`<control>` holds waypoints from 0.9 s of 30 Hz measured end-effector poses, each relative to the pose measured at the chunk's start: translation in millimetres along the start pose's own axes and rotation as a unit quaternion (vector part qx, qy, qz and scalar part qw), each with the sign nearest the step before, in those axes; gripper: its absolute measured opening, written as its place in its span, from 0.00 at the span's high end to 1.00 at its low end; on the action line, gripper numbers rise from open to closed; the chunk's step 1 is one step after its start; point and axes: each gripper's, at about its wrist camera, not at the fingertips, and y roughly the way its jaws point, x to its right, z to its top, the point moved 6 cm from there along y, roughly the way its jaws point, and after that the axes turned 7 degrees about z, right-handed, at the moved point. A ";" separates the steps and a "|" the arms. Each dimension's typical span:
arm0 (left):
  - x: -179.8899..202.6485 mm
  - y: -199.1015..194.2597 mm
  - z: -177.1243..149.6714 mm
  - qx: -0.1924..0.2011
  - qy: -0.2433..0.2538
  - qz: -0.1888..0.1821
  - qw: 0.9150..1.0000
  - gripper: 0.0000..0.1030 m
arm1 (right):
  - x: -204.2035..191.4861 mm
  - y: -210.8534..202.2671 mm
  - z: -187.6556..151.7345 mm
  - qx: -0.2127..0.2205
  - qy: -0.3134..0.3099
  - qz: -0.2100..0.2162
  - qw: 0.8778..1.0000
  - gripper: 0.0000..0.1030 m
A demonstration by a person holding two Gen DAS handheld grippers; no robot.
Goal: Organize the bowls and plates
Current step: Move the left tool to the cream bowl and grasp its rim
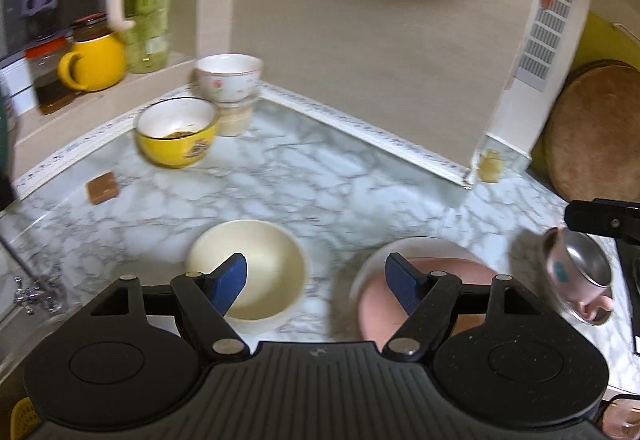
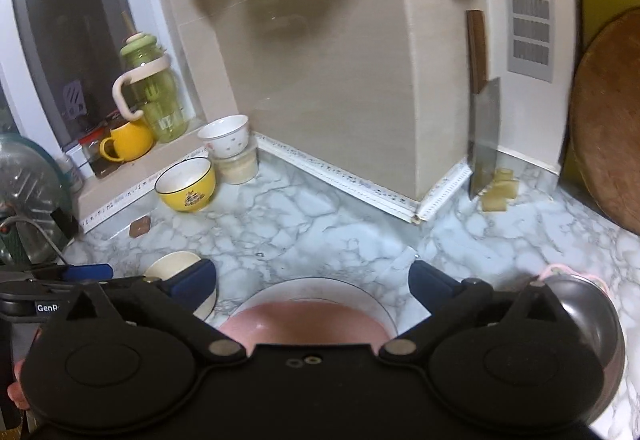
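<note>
Two bowls (image 1: 178, 132) (one yellow) by wall (image 1: 360, 40)

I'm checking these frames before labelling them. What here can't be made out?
- Pink dish on the white plate: right wrist view, near half hidden by the gripper body.
- Cream bowl: right wrist view, mostly behind the right gripper's finger.
- Metal-lined pink cup: left wrist view, blurred.
- Yellow bowl: contents too blurred to identify.

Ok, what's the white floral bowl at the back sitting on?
The white floral bowl rests on a pale round container in the counter's corner. The bowl covers the container's top, so its opening and any lid cannot be seen.
</note>
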 end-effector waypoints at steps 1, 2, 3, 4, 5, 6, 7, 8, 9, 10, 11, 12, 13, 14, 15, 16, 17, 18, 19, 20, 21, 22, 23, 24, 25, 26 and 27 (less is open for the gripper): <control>-6.2 1.2 -0.4 0.001 -0.002 0.006 1.000 0.26 | -4.3 5.8 1.1 -0.003 -0.006 -0.001 1.000 0.00; -13.6 2.8 -0.3 0.000 -0.006 0.011 1.000 0.26 | -9.4 10.5 2.0 -0.006 -0.010 0.004 1.000 0.00; -20.3 5.1 0.3 -0.002 -0.011 0.016 1.000 0.26 | -14.9 15.1 2.9 -0.010 -0.015 0.012 1.000 0.00; -27.0 6.7 1.0 -0.003 -0.015 0.022 1.000 0.26 | -20.7 20.3 4.2 -0.012 -0.020 0.019 1.000 0.00; -33.0 8.4 1.6 -0.002 -0.018 0.028 0.999 0.26 | -26.5 25.6 5.7 -0.014 -0.025 0.022 0.999 0.00; -39.2 10.8 2.3 -0.001 -0.018 0.035 0.999 0.26 | -32.0 32.8 7.7 -0.019 -0.030 0.024 0.999 0.00; -44.2 13.6 2.5 -0.001 -0.018 0.043 0.999 0.26 | -38.9 40.6 9.3 -0.027 -0.034 0.028 0.999 0.00; -49.6 17.6 2.4 -0.003 -0.019 0.052 0.998 0.26 | -44.4 47.2 10.7 -0.035 -0.034 0.033 0.998 0.00; -54.2 21.0 2.1 -0.005 -0.021 0.057 0.998 0.26 | -50.2 50.7 11.7 -0.042 -0.033 0.039 0.998 0.00; -59.0 25.0 1.6 -0.009 -0.024 0.061 0.998 0.26 | -54.9 57.5 13.1 -0.050 -0.032 0.045 0.997 0.00; -62.5 29.3 1.3 -0.012 -0.027 0.063 0.998 0.26 | -60.8 65.2 13.8 -0.059 -0.031 0.051 0.996 0.00; -66.6 33.6 0.8 -0.016 -0.028 0.066 0.997 0.26 | -66.3 74.9 14.2 -0.068 -0.030 0.057 0.996 0.00; -70.8 38.3 0.2 -0.020 -0.029 0.069 0.997 0.26 | -71.3 80.6 14.0 -0.074 -0.030 0.058 0.995 0.00; -74.3 42.8 -0.3 -0.025 -0.031 0.071 0.997 0.26 | -76.3 90.1 12.9 -0.083 -0.032 0.058 0.994 0.00; -77.7 47.2 -1.2 -0.031 -0.034 0.071 0.996 0.26 | -79.9 95.7 12.4 -0.090 -0.033 0.059 0.994 0.00; -80.5 52.2 -1.9 -0.038 -0.037 0.070 0.996 0.26 | -84.9 104.6 11.0 -0.098 -0.034 0.059 0.993 0.00; -83.1 57.2 -2.8 -0.044 -0.039 0.067 0.996 0.26 | -89.1 111.6 9.5 -0.105 -0.035 0.059 0.992 0.01; -85.5 61.8 -3.6 -0.050 -0.042 0.068 0.996 0.26 | -92.6 118.7 7.8 -0.112 -0.036 0.060 0.991 0.01; -87.6 65.6 -4.5 -0.055 -0.044 0.071 0.995 0.26 | -96.2 126.2 6.7 -0.116 -0.035 0.060 0.991 0.01; -89.4 69.3 -5.3 -0.058 -0.045 0.071 0.995 0.26 | -99.0 132.4 5.9 -0.119 -0.034 0.059 0.991 0.02; -90.4 72.3 -5.9 -0.060 -0.045 0.072 0.995 0.26 | -102.0 138.7 4.6 -0.124 -0.034 0.060 0.990 0.05; -91.5 74.9 -6.6 -0.062 -0.046 0.073 0.994 0.26 | -104.8 145.6 2.8 -0.130 -0.032 0.061 0.989 0.05; -92.0 77.6 -7.2 -0.063 -0.045 0.073 0.994 0.26 | -106.0 152.0 1.4 -0.136 -0.027 0.061 0.988 0.05; -92.2 79.9 -7.6 -0.065 -0.044 0.073 0.994 0.26 | -107.0 158.5 -0.4 -0.144 -0.020 0.061 0.988 0.05; -92.5 82.4 -8.4 -0.066 -0.042 0.074 0.994 0.26 | -108.2 164.9 -2.1 -0.151 -0.015 0.063 0.986 0.05; -92.6 84.9 -9.2 -0.068 -0.041 0.075 0.994 0.26 | -109.2 171.2 -3.9 -0.160 -0.010 0.068 0.985 0.05; -92.6 87.0 -9.8 -0.070 -0.040 0.073 0.994 0.26 | -109.8 176.1 -5.8 -0.168 -0.006 0.068 0.983 0.05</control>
